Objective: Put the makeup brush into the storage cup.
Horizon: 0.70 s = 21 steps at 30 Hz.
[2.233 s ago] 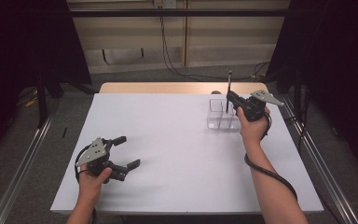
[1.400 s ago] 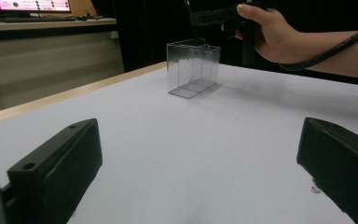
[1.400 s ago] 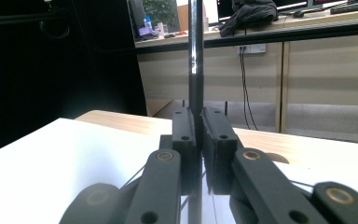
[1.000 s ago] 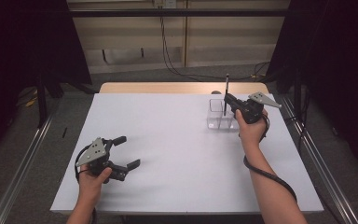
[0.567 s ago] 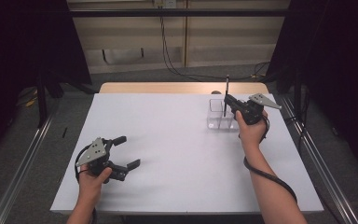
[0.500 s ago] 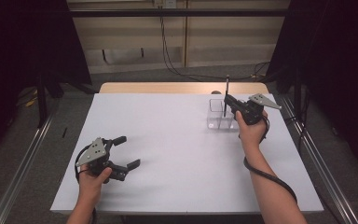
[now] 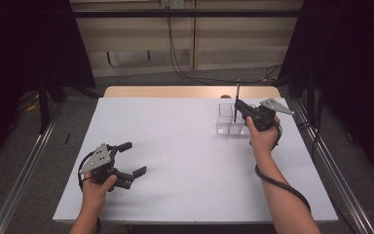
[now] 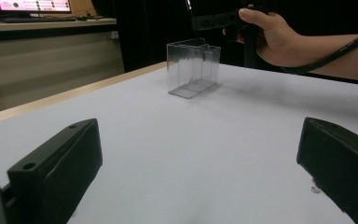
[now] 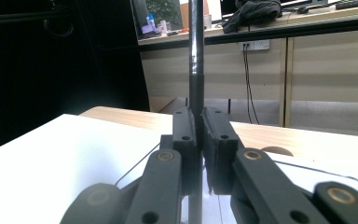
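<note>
My right gripper point(image 7: 237, 108) is shut on a thin black rod point(image 7: 237, 92), which stands upright over a clear plastic box point(image 7: 226, 127) with compartments at the table's far right. In the right gripper view the rod point(image 9: 196, 56) is pinched between the pads of the right gripper point(image 9: 199, 140), with the box rim point(image 9: 307, 169) just below. The rod's lower end is at the box's open top; how deep it reaches is unclear. My left gripper point(image 7: 135, 158) rests near the front left of the table. Its jaws stand wide apart, and nothing is between them point(image 8: 196, 172).
The white table point(image 7: 185, 161) has a wooden strip point(image 7: 175, 91) along its far edge. Metal rails point(image 7: 24, 161) run along both sides. From the left gripper view, the clear box point(image 8: 193, 67) and the right hand point(image 8: 270, 37) are far across the table.
Since the earliest frame, my right gripper has shifted slightly left and down with the rod, closer over the box. In the last second nothing moved. The left gripper stayed still.
</note>
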Motion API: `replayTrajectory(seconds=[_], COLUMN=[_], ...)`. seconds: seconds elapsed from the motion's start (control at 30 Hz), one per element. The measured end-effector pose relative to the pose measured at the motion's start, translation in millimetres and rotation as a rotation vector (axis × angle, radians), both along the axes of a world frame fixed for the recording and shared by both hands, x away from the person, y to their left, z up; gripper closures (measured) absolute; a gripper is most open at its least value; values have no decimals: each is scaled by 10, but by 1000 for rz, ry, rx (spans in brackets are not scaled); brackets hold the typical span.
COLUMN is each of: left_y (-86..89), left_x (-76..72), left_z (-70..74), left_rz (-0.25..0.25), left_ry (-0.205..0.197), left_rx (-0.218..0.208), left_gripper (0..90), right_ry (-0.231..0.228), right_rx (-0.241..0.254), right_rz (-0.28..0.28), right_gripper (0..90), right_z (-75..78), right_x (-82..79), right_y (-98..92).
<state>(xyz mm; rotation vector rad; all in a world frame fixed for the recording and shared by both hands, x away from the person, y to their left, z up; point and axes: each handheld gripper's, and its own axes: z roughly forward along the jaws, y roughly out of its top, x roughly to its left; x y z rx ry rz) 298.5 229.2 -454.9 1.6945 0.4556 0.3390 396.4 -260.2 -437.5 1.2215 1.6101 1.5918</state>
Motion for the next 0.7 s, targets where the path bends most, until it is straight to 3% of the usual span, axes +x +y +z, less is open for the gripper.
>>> replayTrajectory(seconds=[0.7], left_y=[-8], left_x=[6], left_z=[-6], left_rz=[-4], left_ry=[2], left_rx=[6], left_gripper=[0], right_ry=[17], right_rx=[-18], right_rz=[7], right_gripper=[837], right_z=[-25], right_x=[-15], right_y=[-4])
